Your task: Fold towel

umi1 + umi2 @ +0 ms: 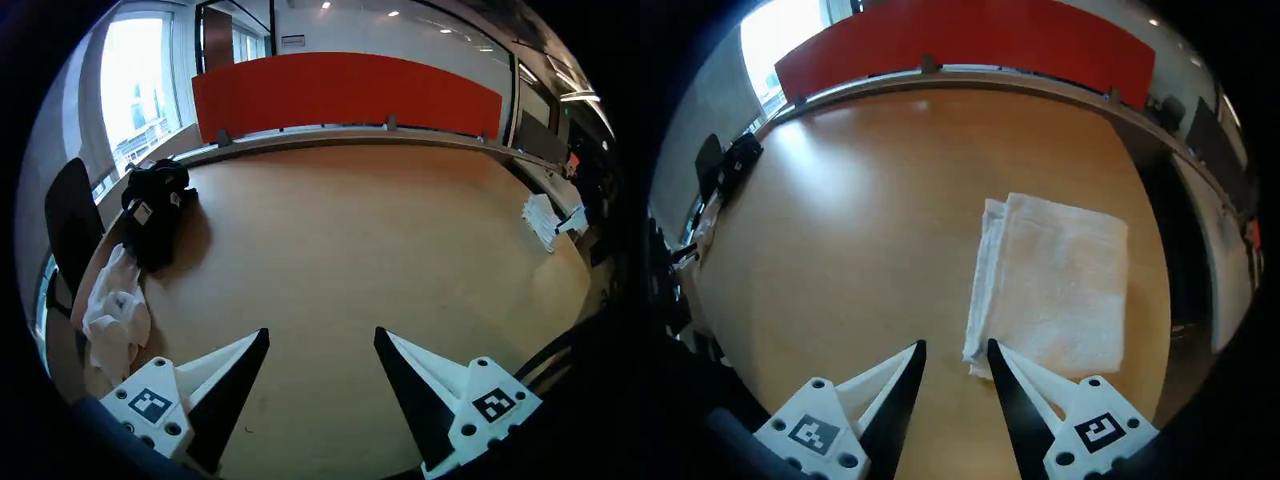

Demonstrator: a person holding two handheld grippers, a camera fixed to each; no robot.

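Towel (1056,280) on wood table (840,224), red divider (976,40)

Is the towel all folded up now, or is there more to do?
Mostly done, it looks like. The white towel lies on the table as a layered rectangle, stacked edges showing along one side. Nothing is held: the right gripper is open by the towel's near corner, the left gripper open over bare wood. Left, perhaps: one more fold, or nothing.
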